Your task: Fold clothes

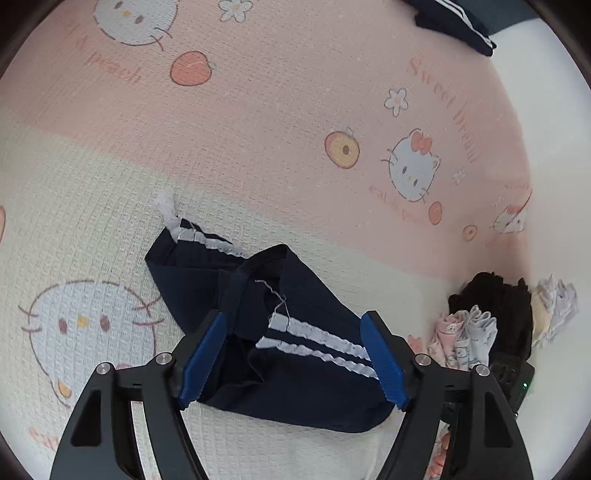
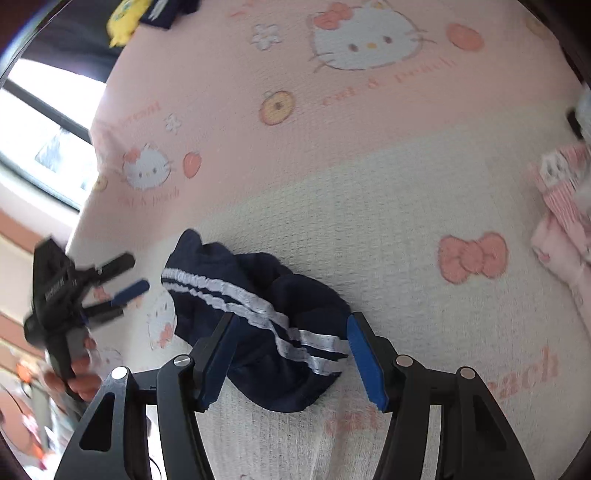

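Bed cover (image 1: 295, 110), pink and cream with cat and peach print, fills the ground beyond both sets of jaws.

Navy shorts (image 1: 280, 332) with two white side stripes lie crumpled on the cream band, directly ahead of and partly between the jaws in each wrist view; also seen at (image 2: 258, 314).

Left gripper (image 1: 291, 362): jaws wide apart, blue pads clear of the cloth, nothing gripped. Right gripper (image 2: 291, 362): jaws likewise wide, pads not pressing the shorts.

Right of the left jaws: small heap of clothes (image 1: 495, 325), dark and pale pieces mixed. Far beyond them, another navy striped garment (image 1: 454, 26).

No containers in view.
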Tool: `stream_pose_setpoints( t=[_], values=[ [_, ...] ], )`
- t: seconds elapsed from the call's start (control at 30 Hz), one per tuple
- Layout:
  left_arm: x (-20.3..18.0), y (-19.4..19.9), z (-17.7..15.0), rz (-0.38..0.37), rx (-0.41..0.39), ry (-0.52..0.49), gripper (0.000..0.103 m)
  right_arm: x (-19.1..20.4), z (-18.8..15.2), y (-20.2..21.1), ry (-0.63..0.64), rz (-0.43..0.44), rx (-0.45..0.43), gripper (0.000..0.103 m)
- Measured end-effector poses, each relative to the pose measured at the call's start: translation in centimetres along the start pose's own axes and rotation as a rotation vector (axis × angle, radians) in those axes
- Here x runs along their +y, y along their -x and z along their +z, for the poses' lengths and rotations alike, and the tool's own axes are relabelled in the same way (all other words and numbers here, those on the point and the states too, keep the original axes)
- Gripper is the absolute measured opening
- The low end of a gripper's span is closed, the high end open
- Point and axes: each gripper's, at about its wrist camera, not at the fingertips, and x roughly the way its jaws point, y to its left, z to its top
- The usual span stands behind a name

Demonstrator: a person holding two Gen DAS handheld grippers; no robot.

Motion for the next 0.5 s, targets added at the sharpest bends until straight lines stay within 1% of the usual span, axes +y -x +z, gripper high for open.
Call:
stream_pose_setpoints(
  t=[0.07,0.17,0.27,0.37,0.47,0.5],
  values=[
    [0.1,0.2,-0.7,0.014,-0.022,-0.001,0.074,-1.6,0.3,0.5,-0.085,0.027,-0.003,0.06],
    [-0.1,-0.1,-1.7,0.022,-0.028,-0.017,0.074,-3.5,0.2,1.2,-0.204,0.075,-0.029,0.06],
    [-0.6,-0.5,-2.4,0.024,-0.046,-0.049,0.074,-4.0,0.1,0.8,-0.234,0.068,0.003,0.06],
    [-1.0,-1.2,-2.3,0.052,-0.057,-0.077,0.074,-3.5,-0.4,-0.1,-0.216,0.067,0.056,0.06],
    [-1.2,-1.6,-2.4,0.056,-0.058,-0.091,0.074,-2.6,-1.0,-1.4,-0.194,0.084,0.096,0.06],
    [-1.3,-1.7,-2.5,0.057,-0.06,-0.1,0.074,-2.4,-1.3,-1.7,-0.189,0.079,0.103,0.06]
  ],
)
